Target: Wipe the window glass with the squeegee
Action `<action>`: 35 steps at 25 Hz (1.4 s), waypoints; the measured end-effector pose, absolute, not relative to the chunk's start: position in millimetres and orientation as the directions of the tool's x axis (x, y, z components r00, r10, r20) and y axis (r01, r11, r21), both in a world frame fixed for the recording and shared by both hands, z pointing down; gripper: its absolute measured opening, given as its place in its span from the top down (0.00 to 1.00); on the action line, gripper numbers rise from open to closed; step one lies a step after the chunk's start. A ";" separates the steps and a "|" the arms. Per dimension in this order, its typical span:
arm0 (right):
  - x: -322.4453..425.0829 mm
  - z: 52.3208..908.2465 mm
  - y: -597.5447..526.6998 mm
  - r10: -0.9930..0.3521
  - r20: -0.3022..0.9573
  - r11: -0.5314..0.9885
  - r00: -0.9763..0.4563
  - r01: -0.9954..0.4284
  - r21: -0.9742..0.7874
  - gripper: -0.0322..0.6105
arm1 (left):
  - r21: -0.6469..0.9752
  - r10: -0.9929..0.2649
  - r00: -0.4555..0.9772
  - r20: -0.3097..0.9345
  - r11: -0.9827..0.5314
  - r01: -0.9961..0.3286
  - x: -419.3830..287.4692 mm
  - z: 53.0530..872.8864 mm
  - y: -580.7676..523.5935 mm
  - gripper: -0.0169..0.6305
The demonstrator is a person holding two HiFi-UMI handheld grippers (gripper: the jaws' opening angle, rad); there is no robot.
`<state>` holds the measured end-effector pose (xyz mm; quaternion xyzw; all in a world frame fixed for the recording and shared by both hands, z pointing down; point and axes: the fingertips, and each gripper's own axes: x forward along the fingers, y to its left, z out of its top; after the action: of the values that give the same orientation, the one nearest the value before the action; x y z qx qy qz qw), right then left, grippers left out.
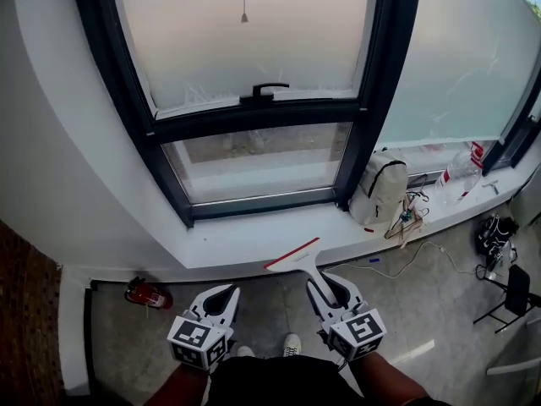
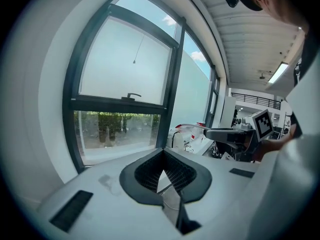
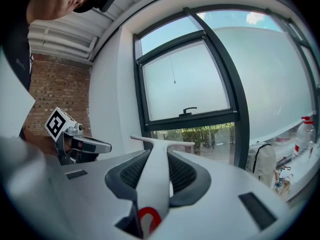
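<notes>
While a person faced a dark-framed window (image 1: 254,163), the right tongs (image 1: 324,282) gripped a white squeegee (image 1: 296,256).

These tongs were clenched on its handle, and its red-edged blade sat tilted, seen against the near edge of the windowsill (image 1: 245,245), well short of the glass. The left tongs (image 1: 229,293) were pressed together on nothing, level with the right pair. A pale backpack (image 1: 379,189) stood upright toward the sill's right end, just beside the window frame.

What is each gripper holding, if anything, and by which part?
The right gripper holds the white squeegee by its handle, blade end out beyond the jaws. The left gripper holds nothing; its jaws are together.
</notes>
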<state>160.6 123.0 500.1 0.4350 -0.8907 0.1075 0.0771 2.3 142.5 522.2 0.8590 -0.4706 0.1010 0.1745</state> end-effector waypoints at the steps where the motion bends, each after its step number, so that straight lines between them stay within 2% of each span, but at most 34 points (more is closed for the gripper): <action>1: 155.3 498.5 124.0 -0.758 0.230 0.601 -0.610 -0.791 -0.117 0.81 | 0.204 -0.777 0.535 0.331 -0.495 -0.845 -3.5 520.6 143.5 0.97; 12: 109.4 492.7 133.6 -0.758 0.243 0.619 -0.606 -0.785 -0.026 0.81 | 0.207 -0.798 0.534 0.280 -0.493 -0.845 -50.2 509.3 144.2 0.97; 35: 93.8 495.5 131.4 -0.774 0.256 0.599 -0.580 -0.801 -0.003 0.81 | 0.210 -0.788 0.550 0.277 -0.509 -0.835 -64.5 510.4 136.3 0.97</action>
<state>93.8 131.4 495.5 0.4440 -0.8867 0.0592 0.1145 -64.5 136.3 510.4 0.8656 -0.4686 0.0728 0.1607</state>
